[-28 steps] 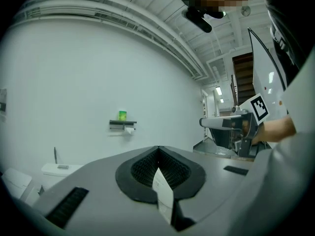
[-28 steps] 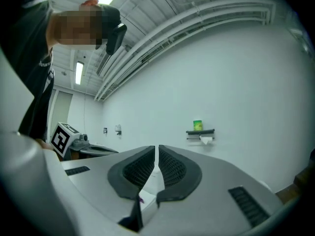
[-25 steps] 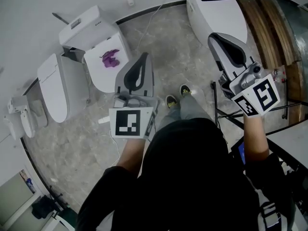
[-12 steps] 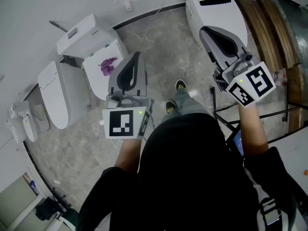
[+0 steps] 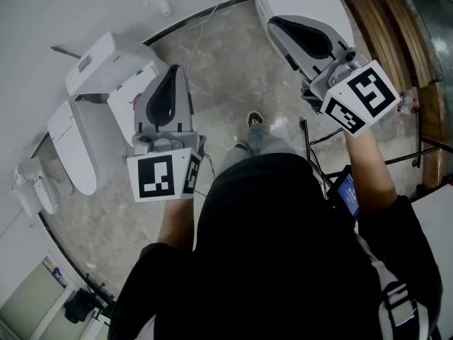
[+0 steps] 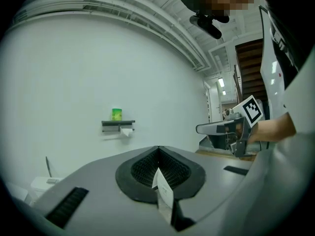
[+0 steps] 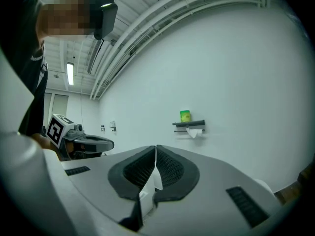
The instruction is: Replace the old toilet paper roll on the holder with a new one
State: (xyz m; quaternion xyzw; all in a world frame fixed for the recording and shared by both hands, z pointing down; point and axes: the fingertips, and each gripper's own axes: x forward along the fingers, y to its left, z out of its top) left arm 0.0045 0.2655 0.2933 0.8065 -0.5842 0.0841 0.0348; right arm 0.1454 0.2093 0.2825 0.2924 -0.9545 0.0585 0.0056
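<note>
Both left gripper [image 6: 158, 149] and right gripper [image 7: 155, 147] have fingers closed together, empty, well apart from the holder [image 6: 118, 126]

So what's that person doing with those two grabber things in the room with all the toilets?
A person holds a left gripper and a right gripper, one in each hand. Both have their jaws closed with nothing in them. They point at a white wall where a toilet paper holder hangs, with some paper dangling and a green container on top. The person stands apart from it, among white toilets, so nothing is swapped yet.
</note>
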